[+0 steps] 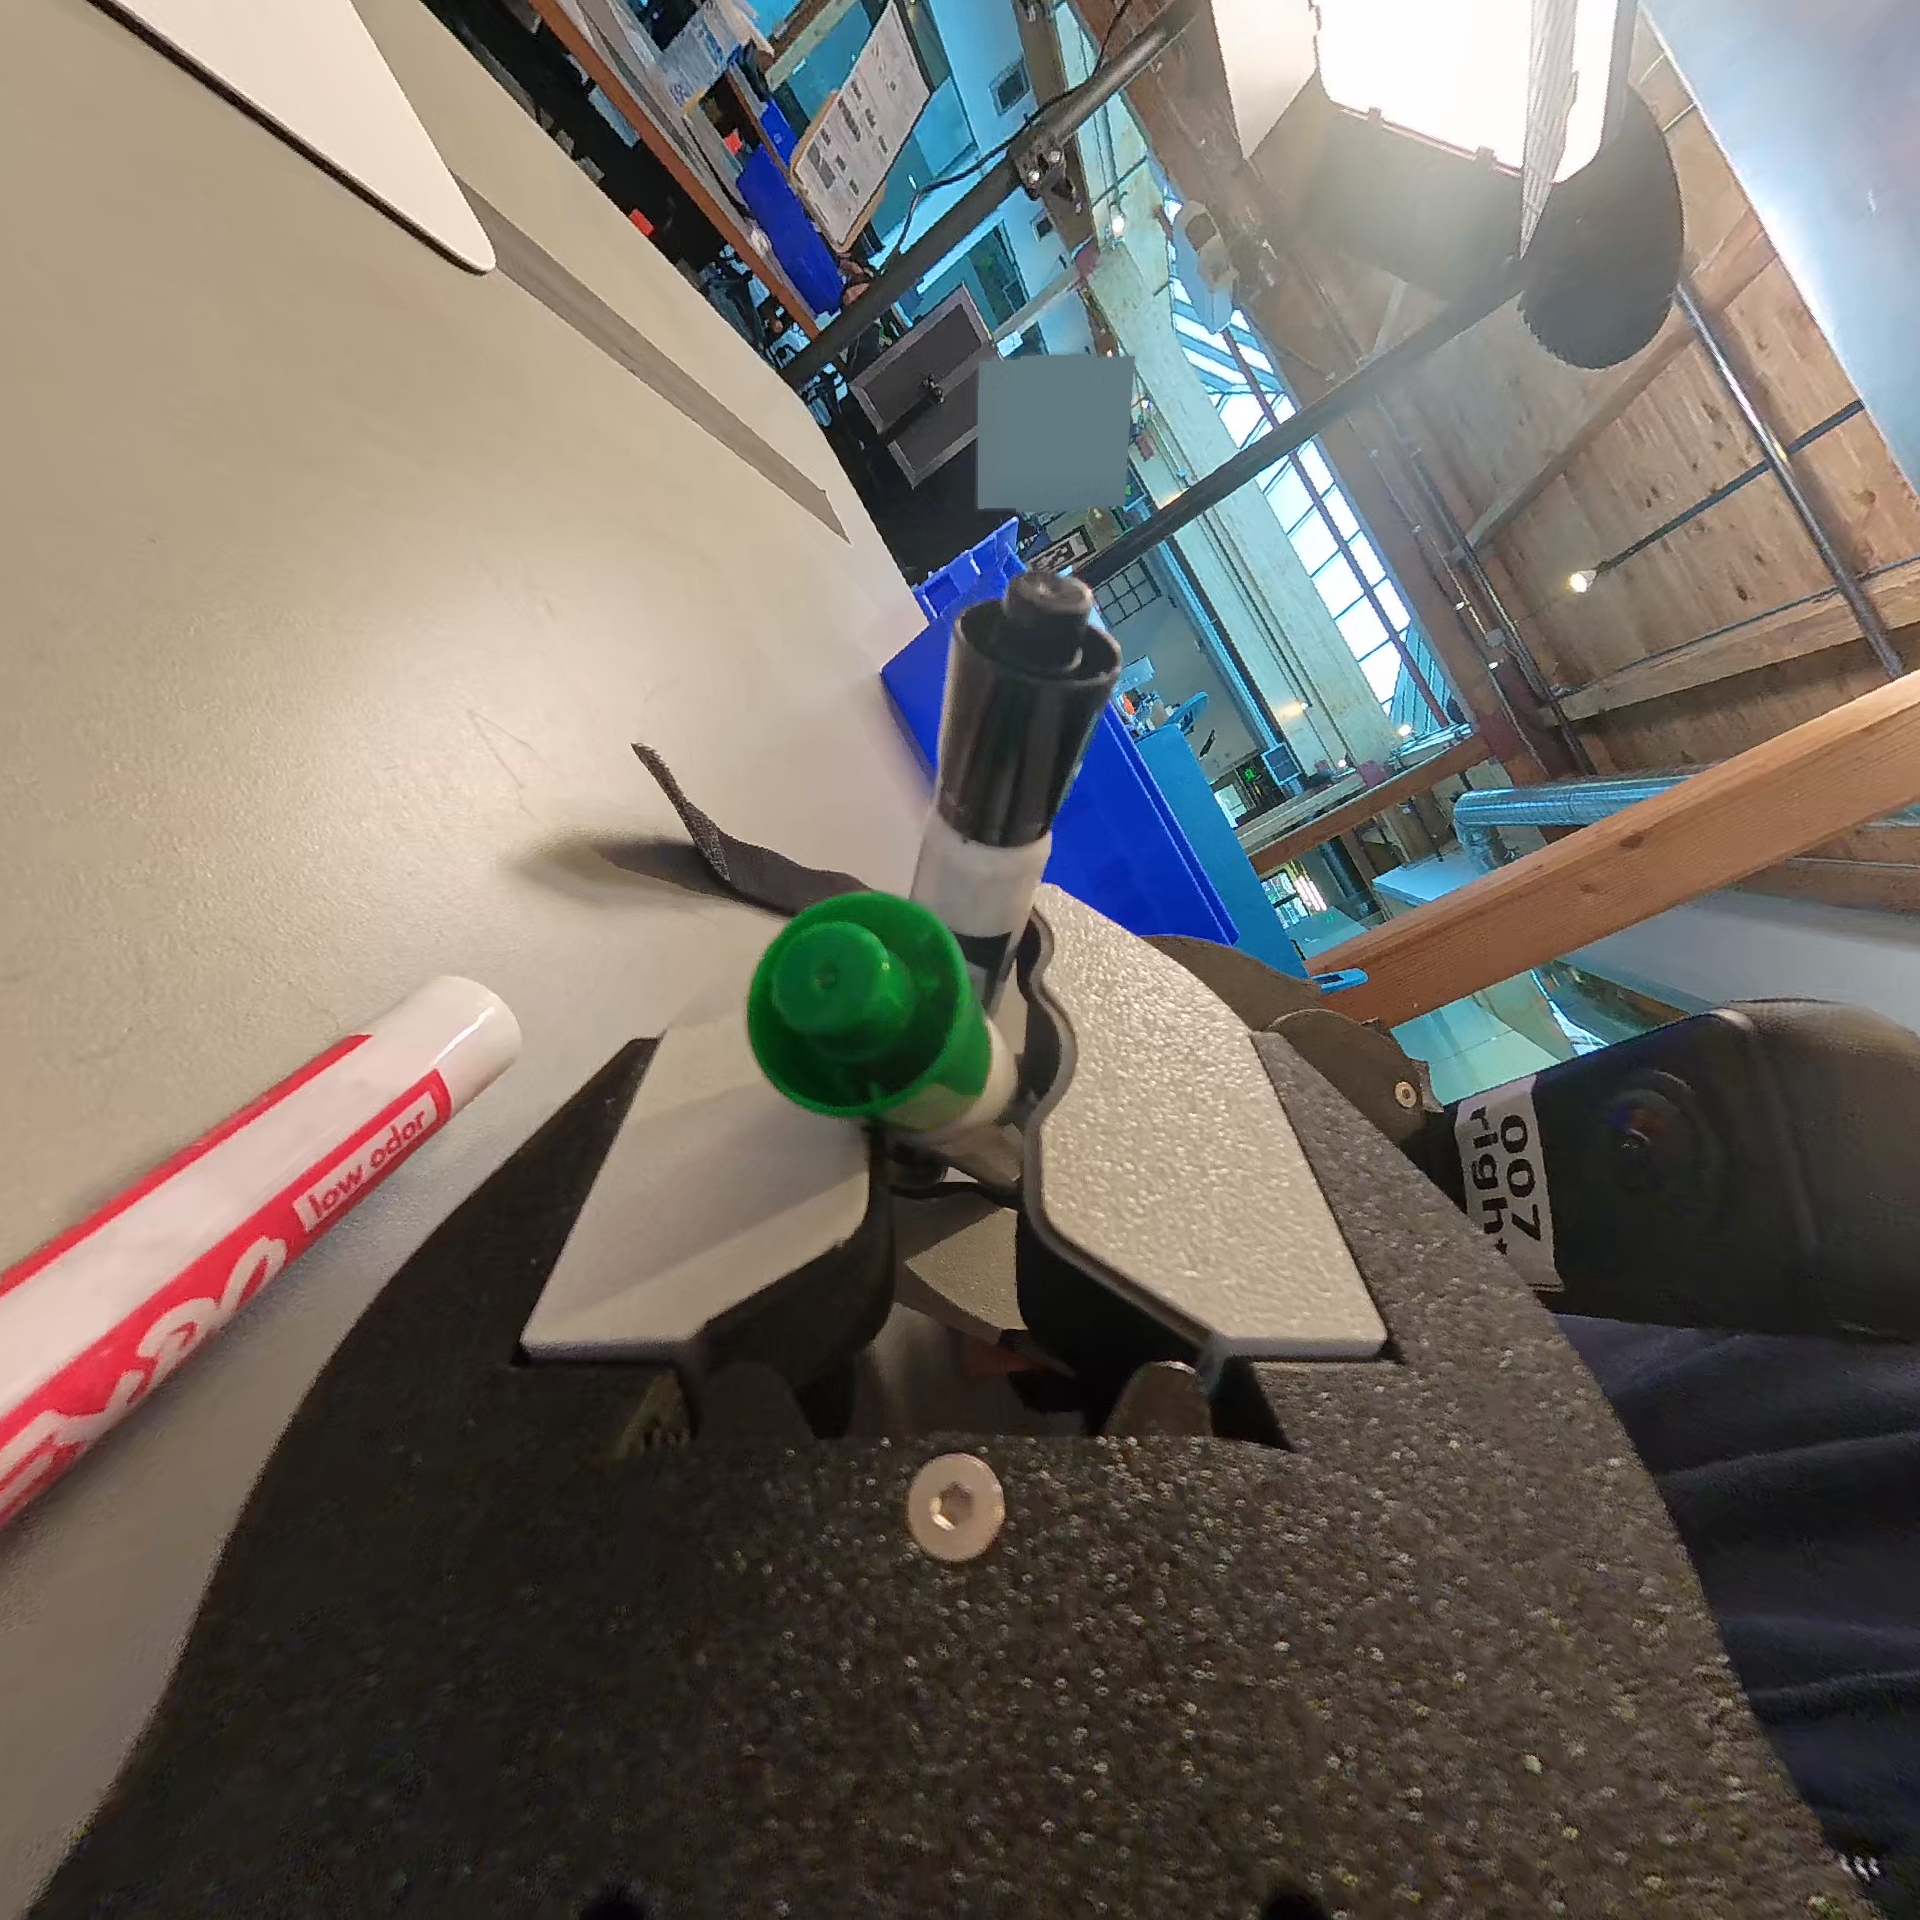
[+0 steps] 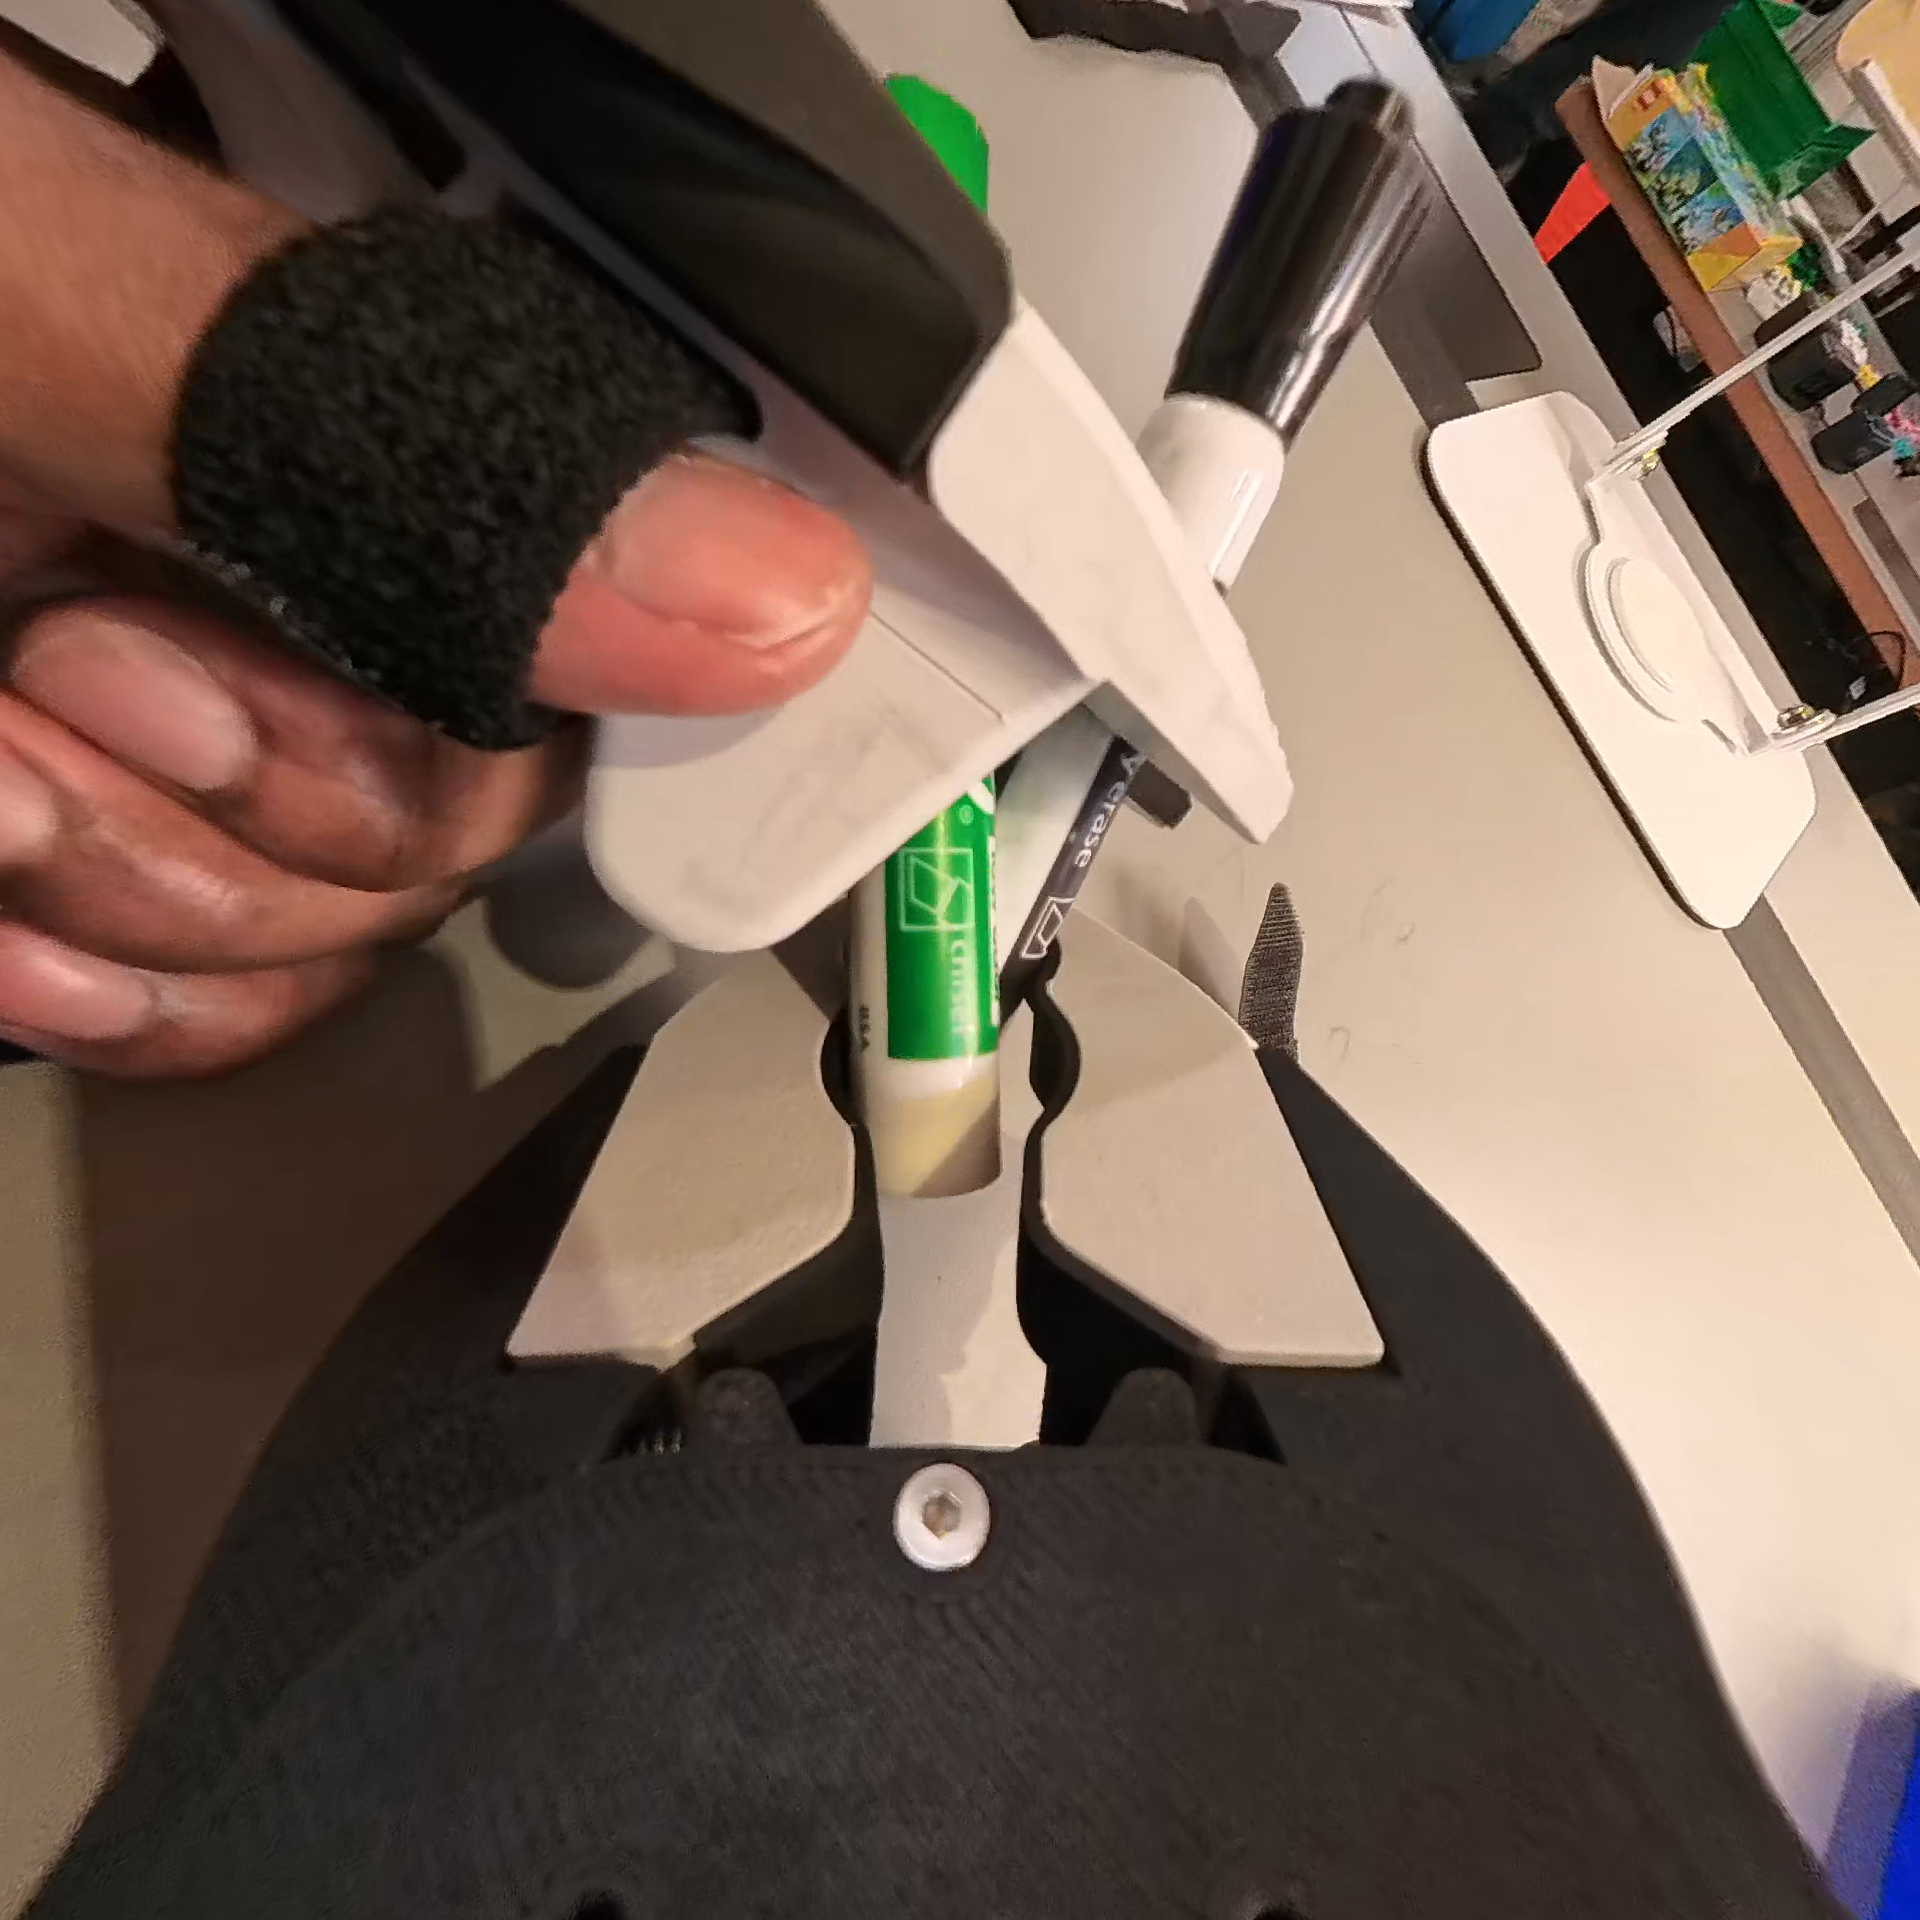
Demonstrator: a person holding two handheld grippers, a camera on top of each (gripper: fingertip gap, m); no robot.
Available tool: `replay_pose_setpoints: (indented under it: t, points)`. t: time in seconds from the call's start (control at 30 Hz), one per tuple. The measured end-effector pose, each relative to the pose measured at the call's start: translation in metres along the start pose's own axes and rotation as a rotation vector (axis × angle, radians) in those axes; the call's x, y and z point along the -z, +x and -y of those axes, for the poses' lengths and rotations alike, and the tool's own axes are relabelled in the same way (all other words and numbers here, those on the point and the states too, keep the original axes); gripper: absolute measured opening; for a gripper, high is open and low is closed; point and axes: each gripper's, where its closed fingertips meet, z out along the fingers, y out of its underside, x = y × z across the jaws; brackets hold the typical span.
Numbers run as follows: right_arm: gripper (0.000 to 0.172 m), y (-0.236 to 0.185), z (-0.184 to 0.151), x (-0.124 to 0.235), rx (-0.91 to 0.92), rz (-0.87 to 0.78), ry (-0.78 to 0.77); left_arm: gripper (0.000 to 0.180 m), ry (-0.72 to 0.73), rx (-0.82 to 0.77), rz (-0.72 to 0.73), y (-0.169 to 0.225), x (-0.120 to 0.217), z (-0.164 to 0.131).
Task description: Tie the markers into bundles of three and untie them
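Observation:
My left gripper (image 1: 868,971) is shut on a green marker (image 1: 862,1008) and a black marker (image 1: 1013,727), which cross between its pads. In the right wrist view it reaches in from the upper left (image 2: 987,862), held by a hand. The tail end of the green marker (image 2: 935,935) stands between the fingers of my right gripper (image 2: 935,966), which are open with a small gap beside it. The black marker (image 2: 1299,270) slants up to the right. A black hook-and-loop strap (image 2: 1273,966) sticks up beside my right finger and also shows in the left wrist view (image 1: 707,831).
A red marker (image 1: 229,1195) lies on the grey table (image 1: 312,623) at the left. A blue bin (image 1: 1132,831) stands at the table's edge behind the markers. A white flat stand (image 2: 1621,644) sits on the table at the right. Tip to tip, the grippers are about 5 cm apart.

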Motion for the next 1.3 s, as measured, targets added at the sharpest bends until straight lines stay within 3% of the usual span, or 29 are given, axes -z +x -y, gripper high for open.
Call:
replay_pose_setpoints:
  t: [0.17, 0.43, 0.7, 1.03, 1.3]
  points:
    - [0.023, -0.005, 0.001, 0.002, 0.007, 0.057, 0.016, 0.028, -0.048, -0.059, 0.021, 0.0, -0.003, -0.005]
    - [0.017, -0.012, 0.006, 0.006, -0.216, 0.273, 0.086, 0.045, -0.094, -0.072, -0.055, 0.012, -0.006, -0.007]
    - [0.016, -0.015, 0.014, 0.016, -0.408, 0.47, 0.141, 0.045, -0.136, -0.129, -0.16, 0.021, -0.004, -0.002]
    - [0.017, -0.014, 0.01, 0.02, -0.346, 0.485, 0.142, 0.045, -0.236, -0.216, -0.212, 0.024, -0.003, -0.011]
    - [0.017, -0.018, 0.012, 0.027, -0.37, 0.598, 0.172, 0.044, -0.289, -0.256, -0.256, 0.029, -0.001, -0.016]
